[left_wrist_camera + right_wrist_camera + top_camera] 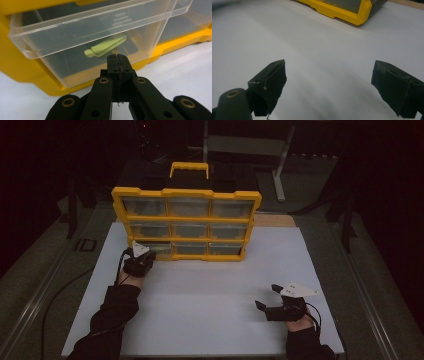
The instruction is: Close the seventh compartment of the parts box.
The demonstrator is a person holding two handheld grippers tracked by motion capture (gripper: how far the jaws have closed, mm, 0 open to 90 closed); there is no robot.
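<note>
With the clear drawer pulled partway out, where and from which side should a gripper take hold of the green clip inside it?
Grip the green clip across its long flat sides near the middle, coming down through the clear drawer's open top. It lies flat on the drawer floor, walled in all round, so the sides are closed off. The left gripper has shut jaws and would need to open first.

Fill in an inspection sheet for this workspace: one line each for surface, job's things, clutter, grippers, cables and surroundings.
Surface: white board, bare in front.
Job's things: yellow organiser standing upright with clear drawers; bottom-left drawer pulled out, green clip-like item inside.
Clutter: nothing seen.
Grippers: left gripper shut, at the drawer front; whether it touches, unclear. Right gripper open over the board, holding nothing.
Cables: black cable trailing off the board's left edge.
Surroundings: dark; metal frame behind.
</note>
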